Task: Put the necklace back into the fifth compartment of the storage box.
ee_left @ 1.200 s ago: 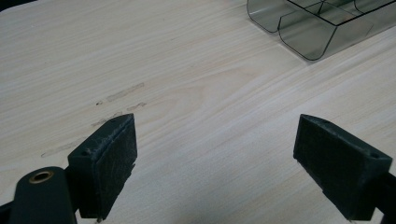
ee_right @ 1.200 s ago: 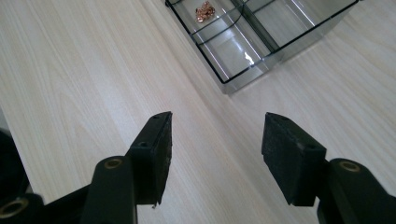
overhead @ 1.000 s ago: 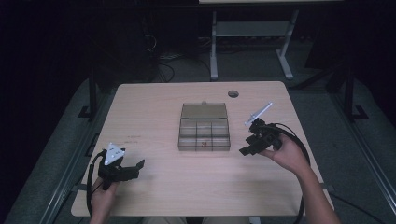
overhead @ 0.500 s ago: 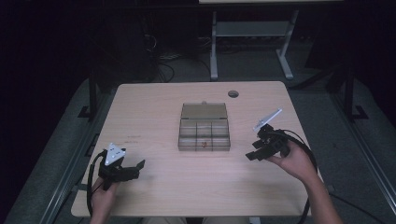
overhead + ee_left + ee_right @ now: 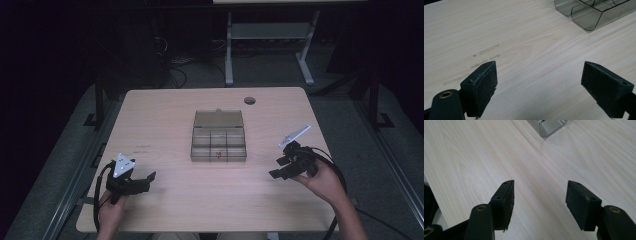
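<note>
The right tongs have drawn back from the compartment box toward the desk's near right edge, seemingly lower.

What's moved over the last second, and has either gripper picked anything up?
The right gripper pulled back from beside the clear compartment box toward the person, jaws open, holding nothing. The left gripper, also open, and the box stayed where they were on the table.

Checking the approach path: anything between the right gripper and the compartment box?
Nothing. In the high view, bare tabletop separates the right gripper from the compartment box. The right gripper view shows plain wood from its open jaws to the box corner.
</note>
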`<state>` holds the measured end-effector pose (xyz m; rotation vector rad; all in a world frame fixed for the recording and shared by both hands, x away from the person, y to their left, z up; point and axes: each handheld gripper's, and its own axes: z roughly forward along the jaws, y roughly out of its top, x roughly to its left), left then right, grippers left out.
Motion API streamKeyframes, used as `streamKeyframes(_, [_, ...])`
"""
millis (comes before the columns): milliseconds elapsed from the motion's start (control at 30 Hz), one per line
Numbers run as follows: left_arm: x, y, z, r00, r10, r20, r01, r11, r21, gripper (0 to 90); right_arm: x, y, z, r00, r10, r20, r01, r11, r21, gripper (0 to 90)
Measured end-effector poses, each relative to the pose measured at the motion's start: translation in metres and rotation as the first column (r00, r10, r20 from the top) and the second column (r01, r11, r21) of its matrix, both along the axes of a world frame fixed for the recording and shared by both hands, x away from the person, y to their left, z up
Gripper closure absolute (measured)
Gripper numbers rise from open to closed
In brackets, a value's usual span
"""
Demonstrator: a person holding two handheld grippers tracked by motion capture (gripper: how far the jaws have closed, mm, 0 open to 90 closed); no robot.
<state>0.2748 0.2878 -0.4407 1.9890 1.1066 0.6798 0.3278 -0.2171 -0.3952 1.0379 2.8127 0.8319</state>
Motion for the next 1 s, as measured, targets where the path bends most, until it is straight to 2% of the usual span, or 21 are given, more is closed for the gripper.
streamKeyframes(767, [0.000, -0.002, 0.000, 0.9999, -0.013, -0.003, 0.013, 0.9997, 0.021, 13.1, -0.031, -0.019, -0.023, 0.9991, -0.041, 0.007, 0.041, 0.9989, 0.023, 37.7])
streamKeyframes(1000, [-0.001, -0.004, 0.000, 0.9999, -0.011, 0.002, 0.011, 0.9999, 0.007, 13.1, -0.042, -0.023, -0.030, 0.9985, -0.053, 0.010, 0.053, 0.9981, 0.031, 37.5])
